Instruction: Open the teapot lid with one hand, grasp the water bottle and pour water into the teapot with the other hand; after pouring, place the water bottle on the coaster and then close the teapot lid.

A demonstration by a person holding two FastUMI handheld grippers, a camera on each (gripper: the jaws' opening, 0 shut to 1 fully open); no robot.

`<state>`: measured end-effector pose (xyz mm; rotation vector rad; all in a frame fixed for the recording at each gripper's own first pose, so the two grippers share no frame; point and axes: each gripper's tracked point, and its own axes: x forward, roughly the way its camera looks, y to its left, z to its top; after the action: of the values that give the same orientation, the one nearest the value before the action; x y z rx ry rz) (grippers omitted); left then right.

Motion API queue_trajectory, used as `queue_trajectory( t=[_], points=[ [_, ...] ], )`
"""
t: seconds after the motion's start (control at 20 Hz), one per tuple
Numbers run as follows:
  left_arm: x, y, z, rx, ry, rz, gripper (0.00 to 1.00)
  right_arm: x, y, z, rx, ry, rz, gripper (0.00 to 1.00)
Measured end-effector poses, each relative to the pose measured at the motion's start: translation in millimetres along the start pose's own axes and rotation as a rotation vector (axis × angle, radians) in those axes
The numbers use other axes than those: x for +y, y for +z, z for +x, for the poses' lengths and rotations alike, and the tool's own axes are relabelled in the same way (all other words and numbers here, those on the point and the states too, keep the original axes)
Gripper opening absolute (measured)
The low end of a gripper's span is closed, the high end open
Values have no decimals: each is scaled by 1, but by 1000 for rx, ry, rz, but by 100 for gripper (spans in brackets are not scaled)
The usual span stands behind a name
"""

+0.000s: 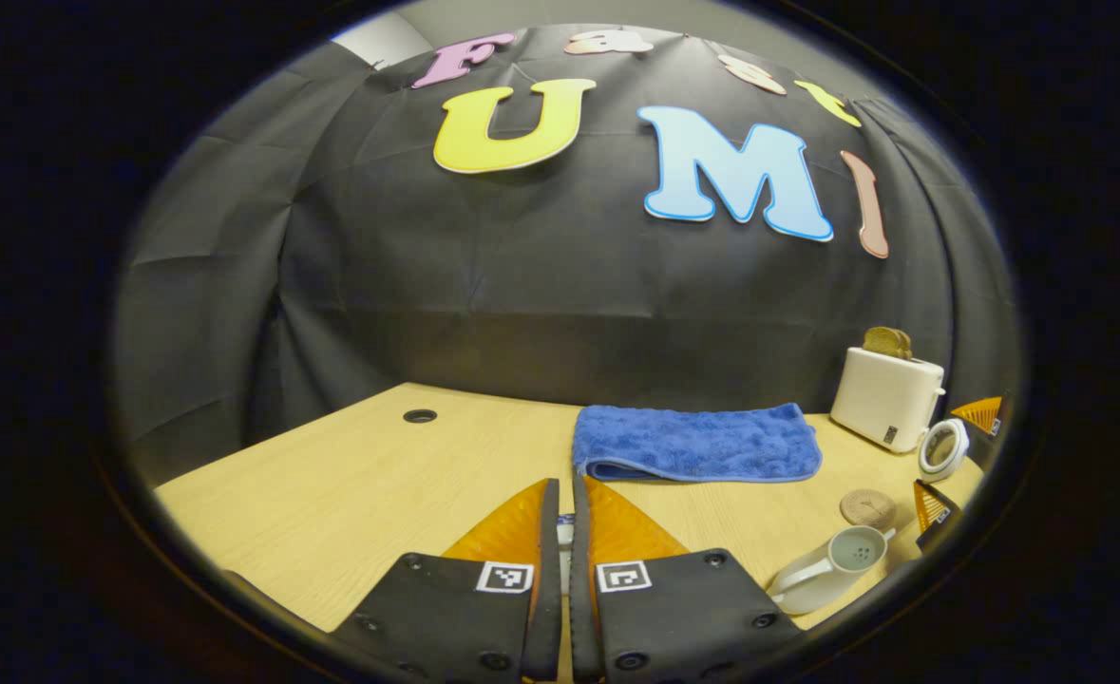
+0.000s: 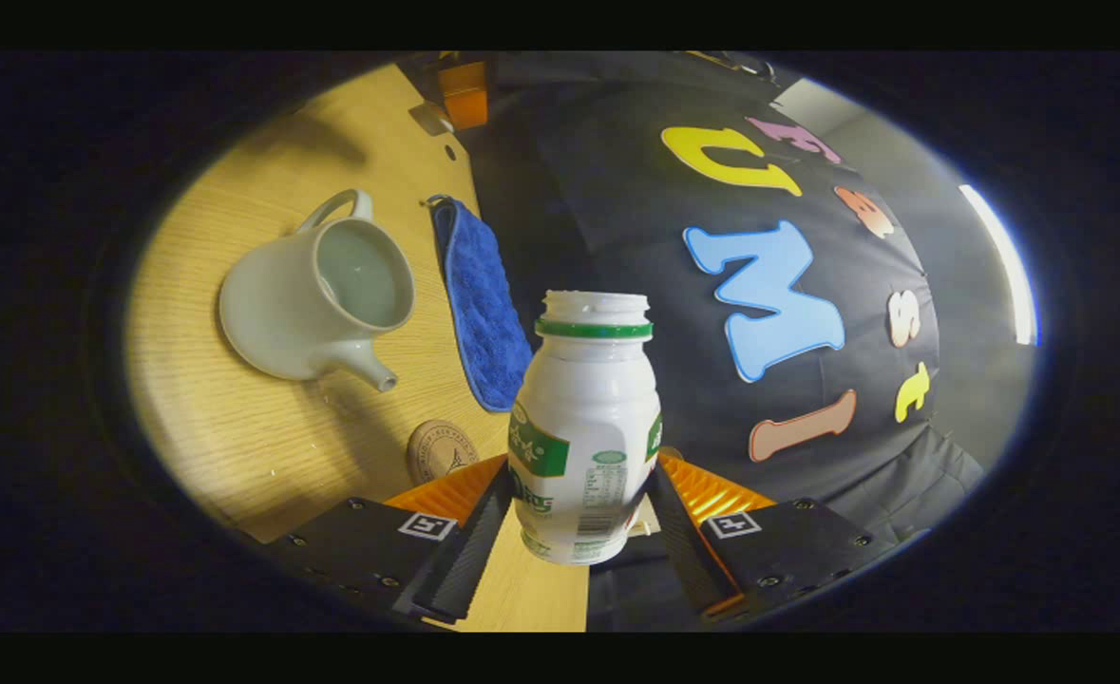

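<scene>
While the right gripper (image 2: 583, 503) is clamping the bottle (image 2: 586, 432) between both fingers, low in the middle of the right gripper view, that whole view is lying rolled on its side, with the table (image 2: 237, 446) running up the left of the frame. The bottle is standing uncapped, its open mouth pointing toward the top of the frame. The teapot (image 2: 308, 304) is sitting lidless at the centre left, handle toward the top, spout toward the lower right, apart from the bottle. The coaster (image 2: 441, 451) is lying just below the spout, near the left finger, and the blue cloth (image 2: 479, 304) is stretching along the table's far edge to the right of the teapot. In the left gripper view, the left gripper (image 1: 560, 532) is holding its fingers almost together at the bottom centre, with something pale and small showing in the narrow gap; what it is cannot be told. The cloth (image 1: 697, 444) is lying just beyond the fingertips, the teapot (image 1: 830, 570) is sitting open at the lower right, and the coaster (image 1: 868, 507) is lying just above it. A toaster (image 1: 887, 397) is standing at the right.
</scene>
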<state>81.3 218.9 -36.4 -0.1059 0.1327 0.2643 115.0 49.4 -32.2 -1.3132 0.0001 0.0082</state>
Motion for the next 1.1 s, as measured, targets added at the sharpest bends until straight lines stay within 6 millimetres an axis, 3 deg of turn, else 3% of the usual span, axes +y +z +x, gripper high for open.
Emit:
queue_trajectory(
  t=[0.2, 0.95, 1.05, 1.1],
  points=[
    [-1, -3, 1, 4, -1, 3, 11, -4, 6, -1, -32, -18, -100, 81],
    [-3, -5, 2, 20, -6, 7, 11, -11, 18, -3, -118, -76, -363, 80],
    [-4, -7, 2, 22, -8, 8, 14, -12, 17, -1, -124, -81, -382, 80],
    [-4, -8, 2, 22, -9, 9, 11, -14, 17, 1, -125, -83, -387, 80]
  ],
)
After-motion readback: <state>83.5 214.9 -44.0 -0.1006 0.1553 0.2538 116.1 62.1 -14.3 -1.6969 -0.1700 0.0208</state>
